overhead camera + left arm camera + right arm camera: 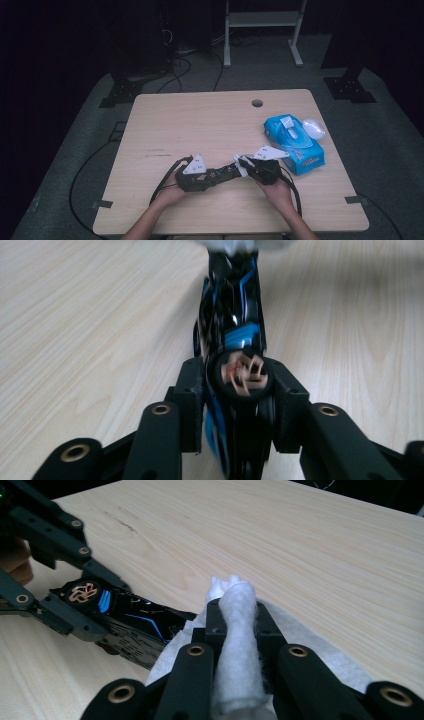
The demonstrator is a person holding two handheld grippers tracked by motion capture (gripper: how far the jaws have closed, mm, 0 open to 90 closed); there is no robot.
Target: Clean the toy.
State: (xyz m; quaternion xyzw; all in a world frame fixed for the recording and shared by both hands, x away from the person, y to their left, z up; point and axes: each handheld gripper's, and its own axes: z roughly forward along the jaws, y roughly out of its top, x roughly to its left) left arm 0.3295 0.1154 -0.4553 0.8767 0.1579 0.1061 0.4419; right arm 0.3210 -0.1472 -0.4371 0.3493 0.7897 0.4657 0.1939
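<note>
Black patterned bar (235, 335) pinched in left tool (235, 385), right tool (239, 625) pinching white wipe (239, 645), mid-table (200, 120).

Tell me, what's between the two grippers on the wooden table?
A long black object with blue lines bridges them in the high view: left gripper clamps one end, right gripper, holding a white wipe, meets the other.

Both forearms come in from the bottom of the high view and angle toward each other. The left hand (172, 192) grips its claw's body, and the left claw (212, 176) lies low and level, pointing toward the person's right. Its jaws sit close together, pads pressing something narrow. The right hand (279, 192) holds the right claw (243, 165) turned toward the person's left, so the two tips nearly meet nose to nose. The right jaws are drawn tight too, pinching something between the pads.
</note>
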